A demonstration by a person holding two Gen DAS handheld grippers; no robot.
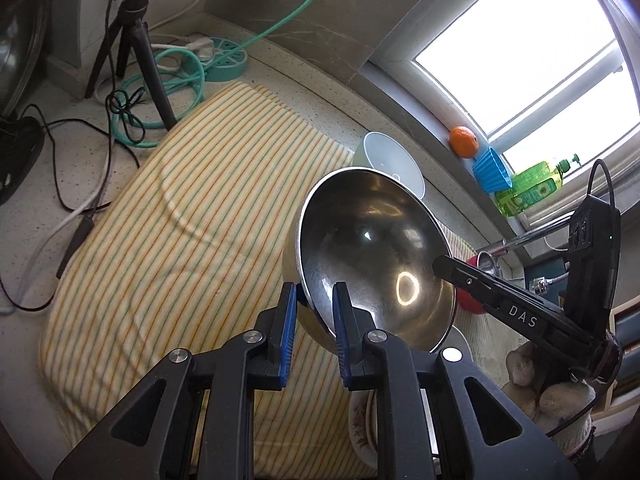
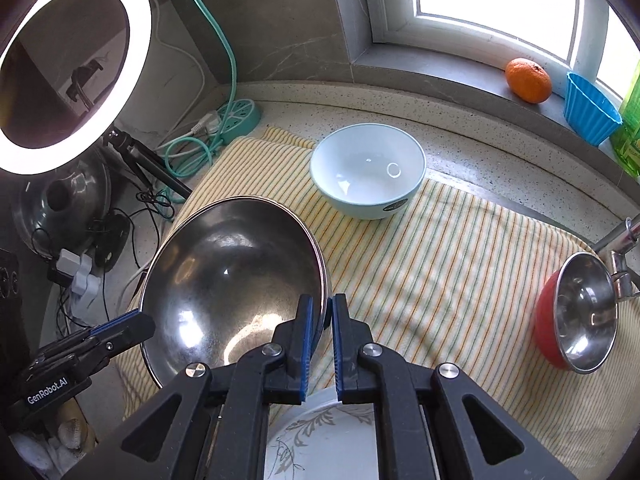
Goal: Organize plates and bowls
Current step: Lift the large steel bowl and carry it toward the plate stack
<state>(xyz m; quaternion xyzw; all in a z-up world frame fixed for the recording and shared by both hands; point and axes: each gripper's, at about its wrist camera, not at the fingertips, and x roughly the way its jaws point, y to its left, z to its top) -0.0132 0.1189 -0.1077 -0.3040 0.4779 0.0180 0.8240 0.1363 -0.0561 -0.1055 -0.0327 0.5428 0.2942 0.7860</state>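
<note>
Steel bowl (image 2: 236, 276) pinched by both grippers (opposite rims).

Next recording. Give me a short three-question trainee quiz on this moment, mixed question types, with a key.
1. True or false: both grippers grip the rim of the steel bowl.
2. Which bowl lies tipped on its side? A) the pale blue bowl B) the red bowl C) neither
3. Fill in: an orange sits on the window ____.

Key: 1 true: the left gripper and right gripper each pinch the rim from opposite sides. 2 B. 3 sill.
</note>
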